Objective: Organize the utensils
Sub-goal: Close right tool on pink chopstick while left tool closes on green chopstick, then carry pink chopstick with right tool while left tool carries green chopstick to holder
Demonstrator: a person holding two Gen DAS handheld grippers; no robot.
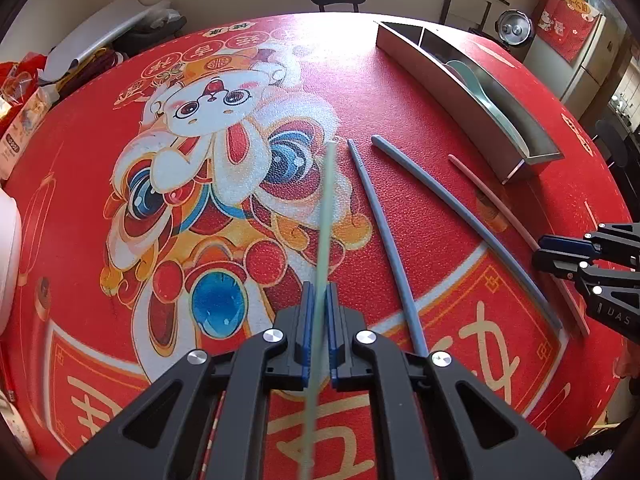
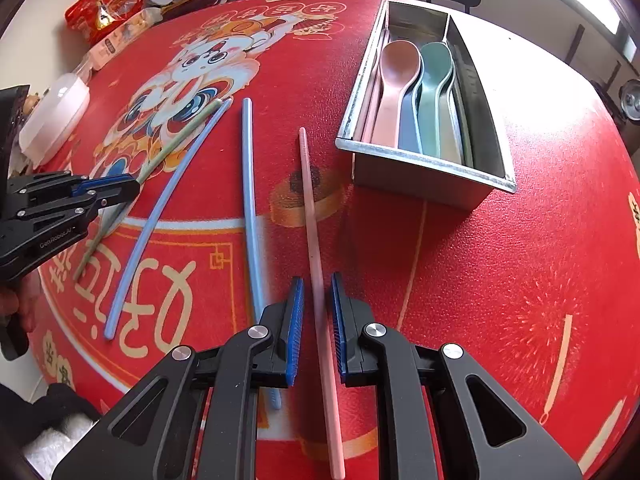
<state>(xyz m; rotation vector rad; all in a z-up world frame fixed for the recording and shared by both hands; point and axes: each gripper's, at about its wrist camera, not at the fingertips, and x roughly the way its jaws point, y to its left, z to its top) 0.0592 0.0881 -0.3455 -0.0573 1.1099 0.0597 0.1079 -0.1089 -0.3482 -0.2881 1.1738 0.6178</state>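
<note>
Spoons (image 2: 416,92) already in far-right tray (image 2: 424,160). Left gripper (image 1: 320,300) clamping green chopstick (image 1: 325,216); right gripper (image 2: 318,300) narrowly straddling pink chopstick (image 2: 310,208). Two blue chopsticks (image 2: 250,184) left.

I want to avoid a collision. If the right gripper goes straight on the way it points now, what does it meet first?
The right gripper straddles the pink chopstick and points along it. Past its far tip only red mat shows; the metal tray sits just right of that line, though depth is unclear.
</note>
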